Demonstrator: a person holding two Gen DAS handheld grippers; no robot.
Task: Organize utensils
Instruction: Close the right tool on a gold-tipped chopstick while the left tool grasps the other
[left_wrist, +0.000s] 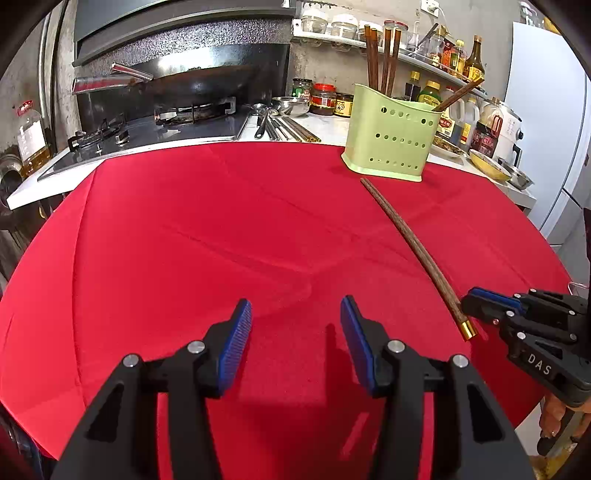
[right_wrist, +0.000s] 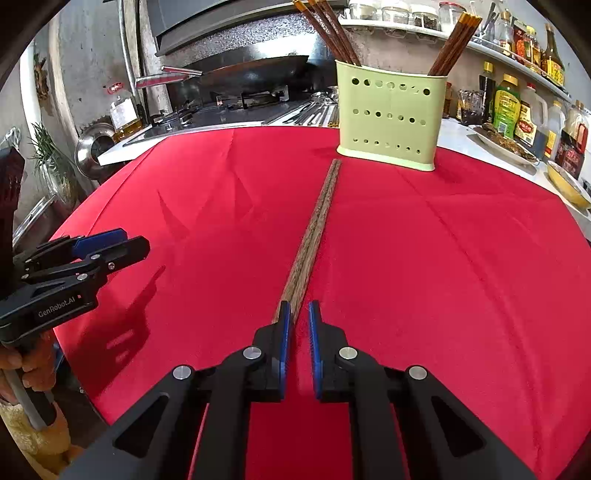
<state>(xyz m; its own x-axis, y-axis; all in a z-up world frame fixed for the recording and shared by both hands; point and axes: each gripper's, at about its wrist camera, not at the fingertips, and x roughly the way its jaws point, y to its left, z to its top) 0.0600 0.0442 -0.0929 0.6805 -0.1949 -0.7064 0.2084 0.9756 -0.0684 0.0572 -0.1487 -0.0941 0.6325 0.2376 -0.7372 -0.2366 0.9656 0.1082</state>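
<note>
Across the red-clothed table (left_wrist: 184, 221) very little lay: a pale green perforated utensil holder (left_wrist: 391, 144) stood at the far edge, toward the right, with dark chopsticks already upright in it, and one pair of wooden chopsticks (left_wrist: 406, 236) lay flat on the cloth. They ran from just short of the holder's base back toward the near right edge. The left wrist view took in the whole length of that pair, down to the gold cap (left_wrist: 468, 329) at its near end, and showed the right gripper (left_wrist: 466, 299) coming in from the right edge and meeting the sticks just above the cap. The right wrist view hid the cap under the tool. There the chopsticks (right_wrist: 317, 221) ran straight away from the right gripper (right_wrist: 297, 306) toward the holder (right_wrist: 388, 122), and the jaws stood drawn nearly together, pinching the near part of the pair between the blue pads. The sticks' left edge vanished behind the left finger, so the exact contact was hard to make out. The left gripper (left_wrist: 295, 301) hung over bare cloth near the near edge, well to the left of the chopsticks, its jaws about half open with nothing between them. From the right wrist view the left gripper (right_wrist: 136, 243) appeared side-on at the left edge of the table, with part of the person's hand (right_wrist: 22, 362) below it. Behind the table the left view showed a stove (left_wrist: 166, 129) and wok (left_wrist: 192, 81). Bottles on the shelves were too small to read.
</note>
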